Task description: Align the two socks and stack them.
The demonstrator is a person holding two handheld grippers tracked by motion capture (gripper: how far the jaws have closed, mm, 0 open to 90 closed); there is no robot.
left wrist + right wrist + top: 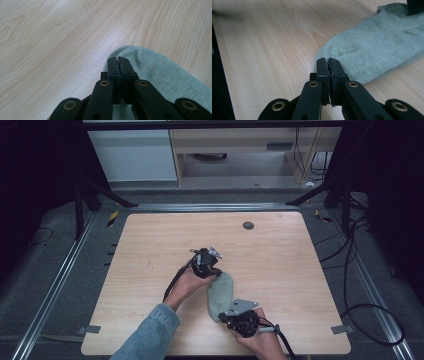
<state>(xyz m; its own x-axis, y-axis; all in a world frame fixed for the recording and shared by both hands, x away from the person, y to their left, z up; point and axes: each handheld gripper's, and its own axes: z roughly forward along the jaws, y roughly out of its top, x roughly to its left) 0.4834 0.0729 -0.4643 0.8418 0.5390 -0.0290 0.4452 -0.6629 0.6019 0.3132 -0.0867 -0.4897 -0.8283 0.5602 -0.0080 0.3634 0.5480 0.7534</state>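
1. Right claw, nearest the camera at the wooden surface's near edge, is clamped on the grey sock's near end.
2. Left claw, forearm angled in from below, pinches the sock's far end; the sock lies flat mid-surface.

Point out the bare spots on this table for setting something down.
The light wooden table is bare along its far edge, save the small grey round cap, and down both sides. It is crowded near the middle front, where both grippers clamp the pale green sock.
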